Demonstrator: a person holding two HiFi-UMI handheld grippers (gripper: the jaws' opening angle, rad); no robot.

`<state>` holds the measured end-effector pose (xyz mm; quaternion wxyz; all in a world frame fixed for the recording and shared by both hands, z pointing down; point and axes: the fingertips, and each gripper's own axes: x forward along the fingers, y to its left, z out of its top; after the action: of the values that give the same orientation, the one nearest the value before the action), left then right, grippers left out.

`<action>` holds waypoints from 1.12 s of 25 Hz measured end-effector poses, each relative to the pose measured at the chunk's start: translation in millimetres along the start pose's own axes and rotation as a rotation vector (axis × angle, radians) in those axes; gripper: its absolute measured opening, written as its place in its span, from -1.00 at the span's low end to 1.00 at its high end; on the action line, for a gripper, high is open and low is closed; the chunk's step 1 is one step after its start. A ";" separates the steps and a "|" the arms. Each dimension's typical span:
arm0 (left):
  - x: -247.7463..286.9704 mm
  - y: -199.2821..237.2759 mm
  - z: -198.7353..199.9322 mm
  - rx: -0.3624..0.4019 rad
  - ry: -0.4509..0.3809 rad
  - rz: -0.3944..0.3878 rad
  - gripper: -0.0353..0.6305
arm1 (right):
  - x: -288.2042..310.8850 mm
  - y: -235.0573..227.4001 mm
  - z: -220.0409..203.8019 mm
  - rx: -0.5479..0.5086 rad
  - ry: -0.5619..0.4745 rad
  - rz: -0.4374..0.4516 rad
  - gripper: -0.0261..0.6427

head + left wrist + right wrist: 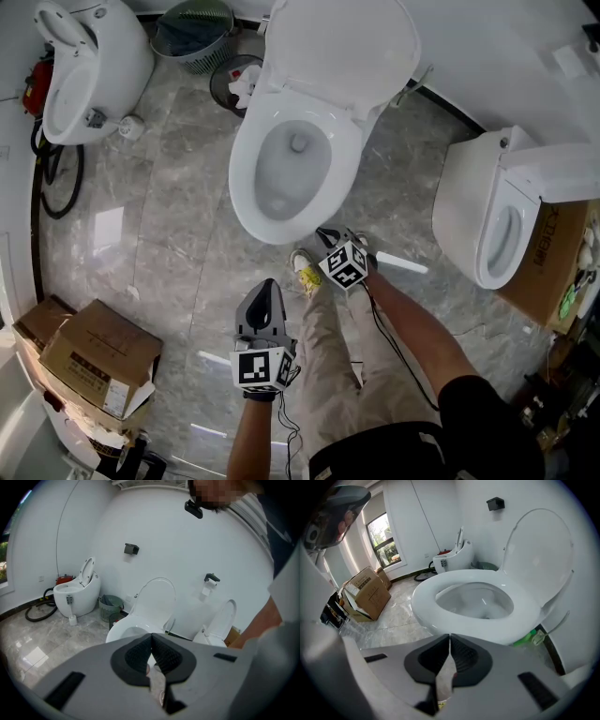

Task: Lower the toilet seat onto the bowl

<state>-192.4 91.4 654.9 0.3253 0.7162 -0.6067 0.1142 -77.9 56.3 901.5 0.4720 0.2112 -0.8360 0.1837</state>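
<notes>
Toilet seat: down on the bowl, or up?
Down. In the right gripper view the seat lies flat on the bowl; only the lid stands upright behind it.

Head view: toilet lid (342,52) and basket (195,33) clipped by top edge. Box (553,267) runs off right edge, print too small to read. Right gripper (328,234): jaws partly behind its marker cube (344,265). Left gripper view: toilet bowl (123,631) front blocked by left gripper (151,637) body.

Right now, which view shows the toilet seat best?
The right gripper view: the seat is close, flat on the bowl, lid raised. The head view shows it smaller from above; the left gripper view shows only part behind its claw.
</notes>
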 end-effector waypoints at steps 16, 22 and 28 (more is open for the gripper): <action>-12.7 15.9 -16.3 -0.034 0.015 0.033 -0.86 | 24.3 -0.7 -15.4 -0.013 0.072 -0.012 -0.92; -15.4 18.2 -18.6 -0.042 0.022 0.036 -0.86 | 31.7 0.2 -20.1 -0.035 0.099 -0.016 -0.93; -16.4 16.9 -24.2 -0.050 0.038 0.034 -0.86 | 39.2 0.7 -24.4 -0.031 0.131 -0.017 -0.93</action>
<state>-206.6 118.2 669.8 0.3527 0.6950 -0.6153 0.1182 -79.2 62.2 947.3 0.5307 0.1983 -0.8042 0.1800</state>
